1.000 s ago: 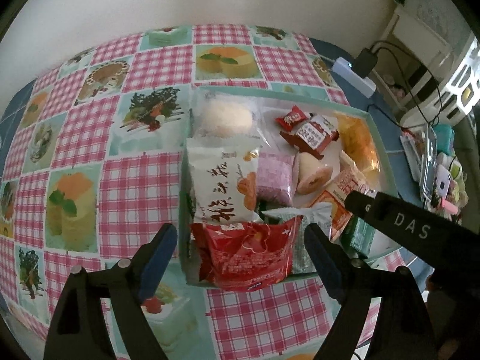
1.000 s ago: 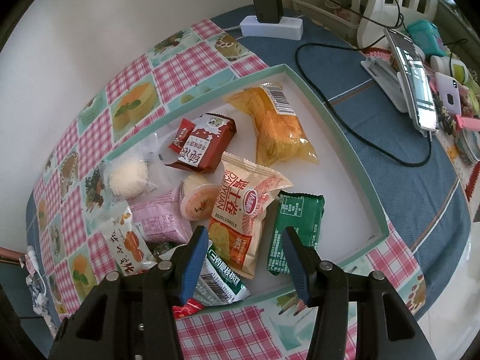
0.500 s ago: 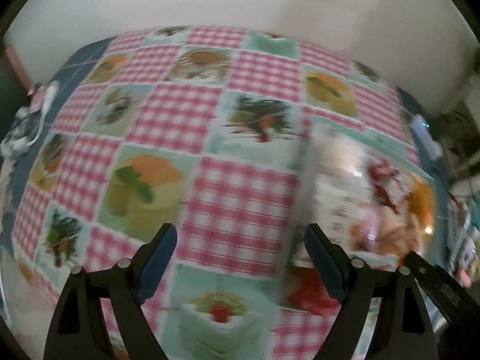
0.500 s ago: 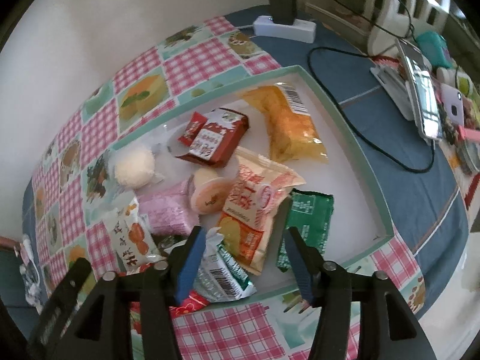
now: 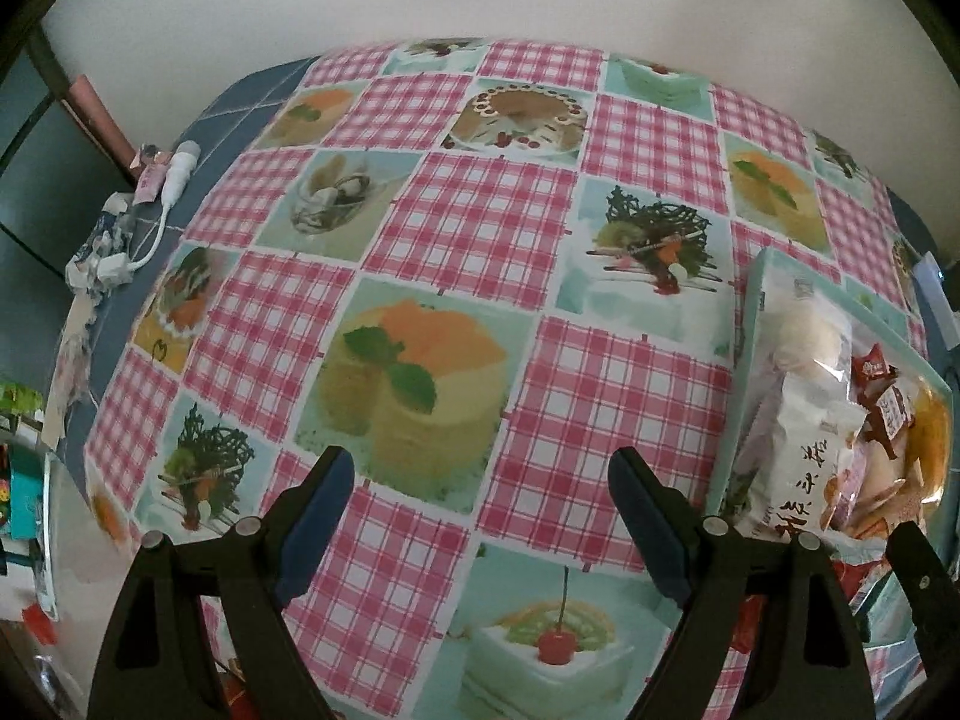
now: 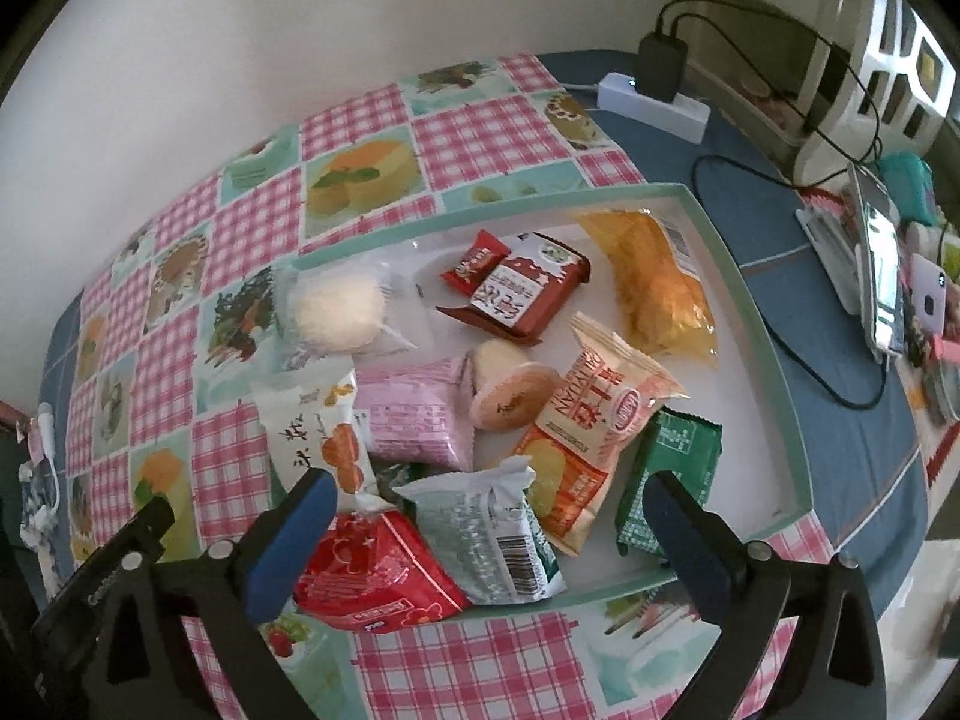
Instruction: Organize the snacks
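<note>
Hovering over the shallow mint-rimmed white tray (image 6: 774, 372) of snacks, the right claw (image 6: 489, 519) has just been opening and now stands spread as wide as it goes, w/ nothing gripped. Between its blue pads, just beyond the tips: a silver-grey foil packet w/ barcode (image 6: 486, 531). Under the left pad, a red foil bag (image 6: 372, 570); by the right pad, a green packet (image 6: 666, 474). Further off, an orange-and-cream pouch (image 6: 594, 420), lettering not fully legible. A white pouch w/ black Chinese characters (image 6: 318, 444) lies left of centre; a dark red packet w/ white label (image 6: 516, 294) and a yellow crinkly bag (image 6: 660, 288) sit well ahead.

Only the right view shows the white power strip (image 6: 654, 102) & phones. The left view shows mostly pink gingham cake-print tablecloth (image 5: 456, 240), tray (image 5: 750, 360) off to the right edge. The left claw (image 5: 480, 498) is wide apart & empty, over bare cloth, beside the tray.
</note>
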{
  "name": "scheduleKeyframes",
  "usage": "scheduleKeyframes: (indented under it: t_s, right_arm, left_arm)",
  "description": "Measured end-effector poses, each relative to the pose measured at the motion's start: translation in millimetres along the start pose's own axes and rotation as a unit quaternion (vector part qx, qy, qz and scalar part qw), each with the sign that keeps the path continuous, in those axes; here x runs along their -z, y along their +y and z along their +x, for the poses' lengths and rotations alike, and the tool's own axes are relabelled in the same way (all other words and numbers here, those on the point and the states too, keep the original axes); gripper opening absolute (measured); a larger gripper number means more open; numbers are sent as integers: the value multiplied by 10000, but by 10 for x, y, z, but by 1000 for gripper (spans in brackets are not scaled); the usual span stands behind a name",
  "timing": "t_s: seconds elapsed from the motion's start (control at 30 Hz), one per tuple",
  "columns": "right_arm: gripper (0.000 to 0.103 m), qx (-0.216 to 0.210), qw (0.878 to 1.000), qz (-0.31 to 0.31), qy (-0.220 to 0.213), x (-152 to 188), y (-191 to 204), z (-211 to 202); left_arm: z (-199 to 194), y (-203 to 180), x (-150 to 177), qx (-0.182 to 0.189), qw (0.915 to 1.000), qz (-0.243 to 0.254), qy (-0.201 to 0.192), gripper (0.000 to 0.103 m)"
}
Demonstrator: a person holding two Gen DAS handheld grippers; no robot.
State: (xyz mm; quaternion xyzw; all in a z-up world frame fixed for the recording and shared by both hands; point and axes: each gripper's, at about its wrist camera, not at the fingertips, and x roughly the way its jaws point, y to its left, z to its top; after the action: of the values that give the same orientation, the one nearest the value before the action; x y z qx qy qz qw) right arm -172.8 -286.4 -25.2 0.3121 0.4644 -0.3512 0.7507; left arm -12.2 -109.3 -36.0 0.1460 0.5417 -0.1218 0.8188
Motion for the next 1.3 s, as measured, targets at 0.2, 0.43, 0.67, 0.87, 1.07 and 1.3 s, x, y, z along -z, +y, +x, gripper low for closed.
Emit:
scheduleKeyframes:
  t_s: [0.2,0.43,0.67,0.87,1.07,1.3]
  right_arm:
    - [103,23,10000,-80,-22,35,45,-23]
    - [103,171,9996,-213,-87,157,168,-104]
    - [103,325,9984,-408,-227,375,243,-247]
    - [103,400,9972,-542,-330,560,237,-357]
    - [103,481,9959,-608,-458,737,177,-457]
    - [103,433,9955,-522,-664,795,122,-559]
  left_arm:
    - [18,0,29,48,9999,90,97,87]
    - [17,59,113,63,9995,159,247,87]
    - [-59,200,229,-8,9989,390,275,87]
    - [-204,298,395,23,9984,557,124,87]
    - [-327,331,591,-113,9964,838,-75,87]
    - [-467,421,592,-76,9971,628,-425,87]
